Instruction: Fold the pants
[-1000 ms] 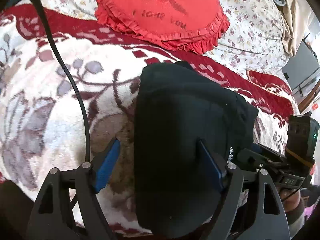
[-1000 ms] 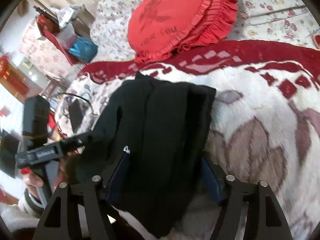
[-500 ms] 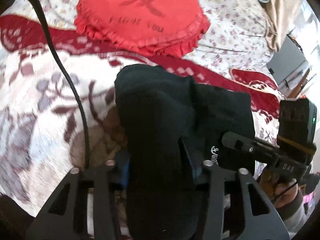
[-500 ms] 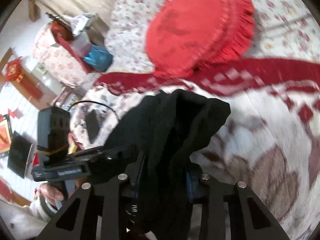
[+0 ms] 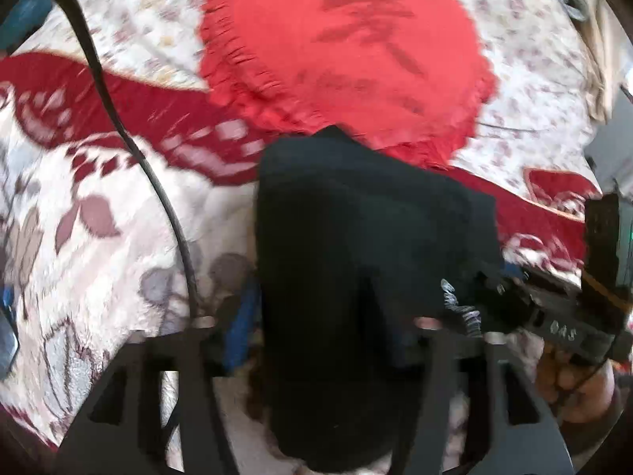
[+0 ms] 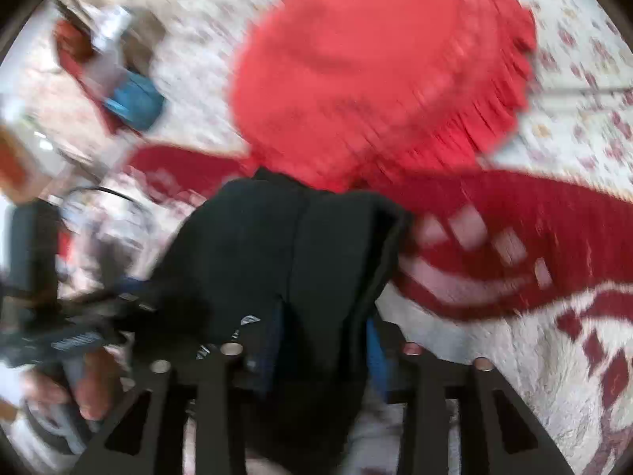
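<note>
Between both tongs [image 5: 316,328] [image 6: 324,340] hang the folded black pants [image 5: 356,245].

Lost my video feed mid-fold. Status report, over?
Left gripper and right gripper both shut on the black pants. Pants bunched, held between them over the blanket. Red cushion close ahead. Frames blurred.

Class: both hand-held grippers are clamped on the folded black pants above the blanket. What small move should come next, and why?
Probably lower the pants onto the blanket, just short of the red cushion. The left hand-held gripper and right hand-held gripper both pinch the folded bundle, which appears lifted.
</note>
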A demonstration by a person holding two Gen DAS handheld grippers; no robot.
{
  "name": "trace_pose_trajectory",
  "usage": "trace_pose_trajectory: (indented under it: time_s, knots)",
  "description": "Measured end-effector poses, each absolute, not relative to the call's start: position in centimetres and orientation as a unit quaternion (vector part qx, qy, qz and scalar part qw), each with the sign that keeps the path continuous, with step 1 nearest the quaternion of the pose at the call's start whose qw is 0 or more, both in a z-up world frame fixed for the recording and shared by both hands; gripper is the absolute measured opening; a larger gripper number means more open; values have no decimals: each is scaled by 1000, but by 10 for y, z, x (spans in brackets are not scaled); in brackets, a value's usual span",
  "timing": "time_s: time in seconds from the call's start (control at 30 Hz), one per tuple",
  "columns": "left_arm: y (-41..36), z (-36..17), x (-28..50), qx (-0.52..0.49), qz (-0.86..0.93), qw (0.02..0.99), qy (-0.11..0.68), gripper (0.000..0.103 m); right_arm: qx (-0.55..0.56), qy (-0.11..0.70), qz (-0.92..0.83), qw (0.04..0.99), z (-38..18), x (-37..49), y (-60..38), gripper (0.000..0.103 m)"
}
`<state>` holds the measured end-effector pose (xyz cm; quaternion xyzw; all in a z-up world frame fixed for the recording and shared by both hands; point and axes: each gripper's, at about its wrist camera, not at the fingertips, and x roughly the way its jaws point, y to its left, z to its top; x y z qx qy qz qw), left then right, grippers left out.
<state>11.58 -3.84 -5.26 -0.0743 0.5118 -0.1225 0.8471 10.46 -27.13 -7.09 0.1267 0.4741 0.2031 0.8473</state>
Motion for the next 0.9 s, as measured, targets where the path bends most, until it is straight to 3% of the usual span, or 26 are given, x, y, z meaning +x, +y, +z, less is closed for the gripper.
trace_pose_trajectory:
  time_s: [0.37, 0.9]
  knots:
    - [-44, -15, 79, -14, -69, 878, 474, 72, 69, 406, 234, 881, 0, 91, -258, 47]
    - [-66, -43, 78, -1, -58, 876, 480, 72, 39, 459, 204, 864, -46, 138, -227, 42]
